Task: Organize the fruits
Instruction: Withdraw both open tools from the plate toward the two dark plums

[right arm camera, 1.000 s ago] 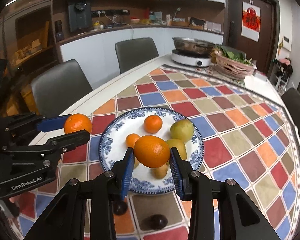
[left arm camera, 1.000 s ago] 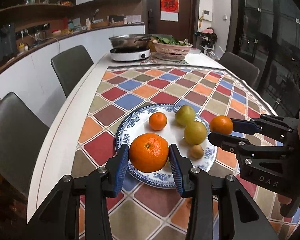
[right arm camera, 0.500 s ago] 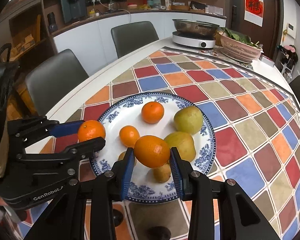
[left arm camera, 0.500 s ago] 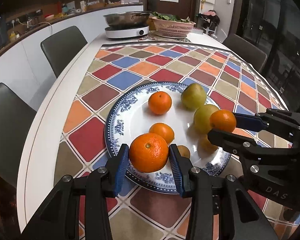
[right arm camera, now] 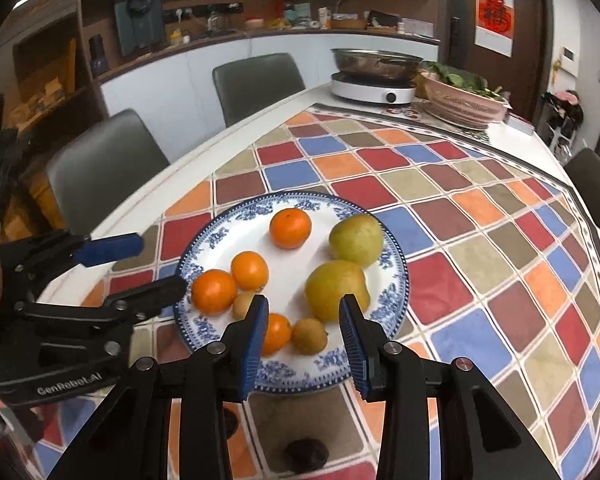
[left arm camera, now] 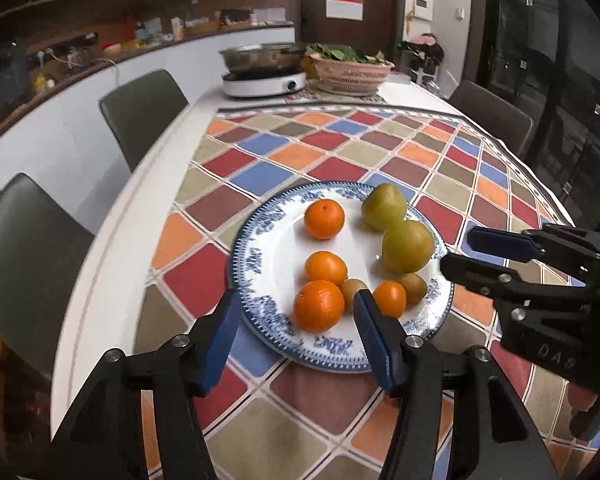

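Observation:
A blue-and-white plate (left arm camera: 260, 292) (right arm camera: 392, 264) holds several oranges, two green pears (left arm camera: 407, 246) (right arm camera: 334, 290) and two small brown kiwis (right arm camera: 309, 336). My left gripper (left arm camera: 296, 320) is open and empty, its jaws either side of a large orange (left arm camera: 319, 310) that lies on the plate's near rim. My right gripper (right arm camera: 303, 334) is open and empty over the plate's near edge, with a small orange (right arm camera: 277, 333) by its left finger. Each gripper shows in the other's view, the right one (left arm camera: 476, 252) and the left one (right arm camera: 148, 264).
A checked cloth (left arm camera: 340, 152) covers the white table. At the far end stand a cooker with a steel pan (left arm camera: 264, 68) and a basket of greens (left arm camera: 352, 70). Dark chairs (left arm camera: 140, 112) line the left side. Two dark fruits (right arm camera: 308, 452) lie on the cloth near me.
Both grippers opened and let go of their oranges, which now lie on the plate's near side. Both grippers have drawn back a little from the plate.

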